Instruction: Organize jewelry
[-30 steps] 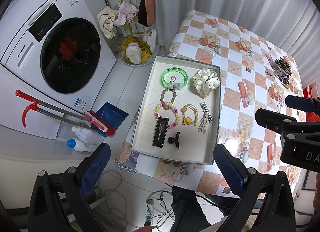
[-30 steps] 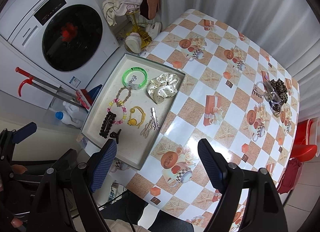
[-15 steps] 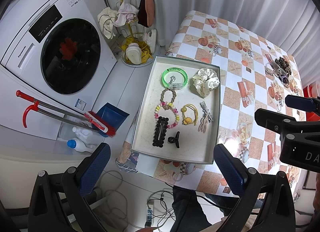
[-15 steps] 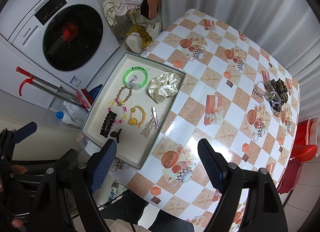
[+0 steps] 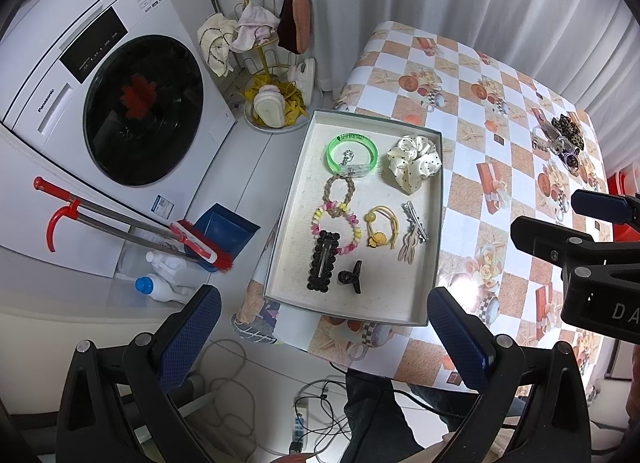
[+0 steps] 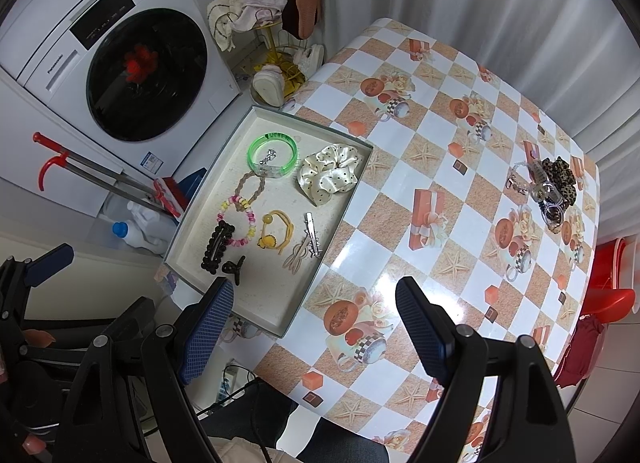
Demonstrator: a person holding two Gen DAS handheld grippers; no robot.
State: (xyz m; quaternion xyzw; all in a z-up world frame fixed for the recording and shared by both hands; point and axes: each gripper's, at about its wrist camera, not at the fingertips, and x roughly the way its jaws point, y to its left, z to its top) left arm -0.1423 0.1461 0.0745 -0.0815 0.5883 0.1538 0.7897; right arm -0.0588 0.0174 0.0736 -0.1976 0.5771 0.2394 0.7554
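Both tools hang high over the worktop (image 6: 440,191) with their jaws spread wide and nothing between them: the left tool (image 5: 324,327) above the near end of the tray (image 5: 438,231), the right tool (image 6: 316,323) above the tray's near right corner.

The tray sits at the worktop's left edge and holds eight pieces, as far as can be counted: one green bangle (image 5: 351,153), one cream scrunchie (image 5: 414,163), one braided loop (image 5: 340,189), one beaded bracelet (image 5: 340,227), one yellow hair tie (image 5: 383,225), one black snap clip (image 5: 323,261), one small black claw clip (image 5: 352,277), and a silver and beige clip (image 5: 412,235) lying crossed, possibly two.

A second, unsorted pile (image 6: 550,191) lies at the far right of the worktop, tangled; its count cannot be told.

All of it looks light. The scrunchie is soft and should pinch anywhere. The bangle looks stiff and slick, best taken across its rim. The beads and ties are limp and will dangle.
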